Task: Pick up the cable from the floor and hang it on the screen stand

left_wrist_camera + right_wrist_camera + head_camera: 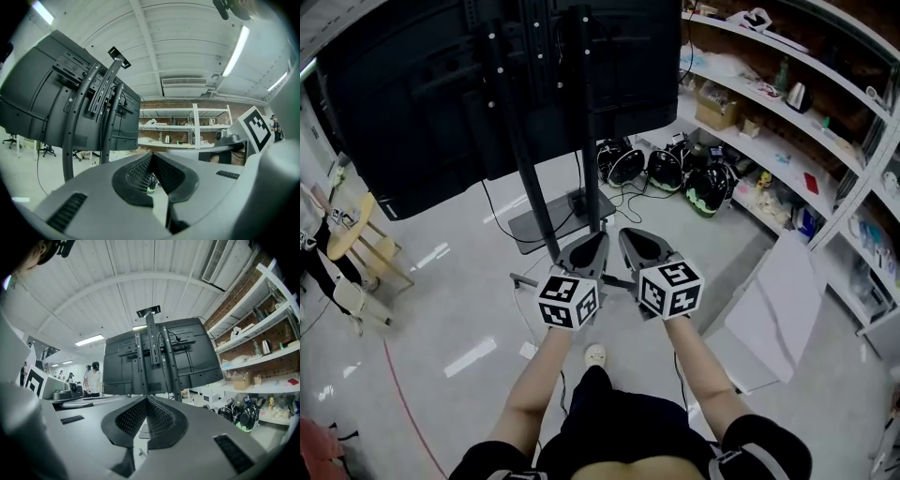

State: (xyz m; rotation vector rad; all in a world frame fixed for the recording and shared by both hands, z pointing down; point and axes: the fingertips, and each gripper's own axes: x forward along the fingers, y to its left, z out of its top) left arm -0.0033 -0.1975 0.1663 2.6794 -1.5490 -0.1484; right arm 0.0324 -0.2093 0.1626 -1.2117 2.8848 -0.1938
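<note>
Both grippers are level, side by side, facing the stand (530, 169). Left gripper (596, 238): jaws closed, empty. Right gripper (630, 236): jaws closed, empty.

Cable (514, 245): thin, black, on the floor beside the base (546, 225). It lies ahead of and below the jaws, to their left, curving from under the screen (412, 103) toward the base.

Judgement: the left gripper is nearer; it must open and tip down.

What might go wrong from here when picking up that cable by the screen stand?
The left hand-held gripper and the right hand-held gripper are both shut and empty, so they may just push the cable around unless they are opened first. The cable seems to lead up behind the screen, so a hard tug might strain it. The helmets on the floor nearby might get snagged.
</note>
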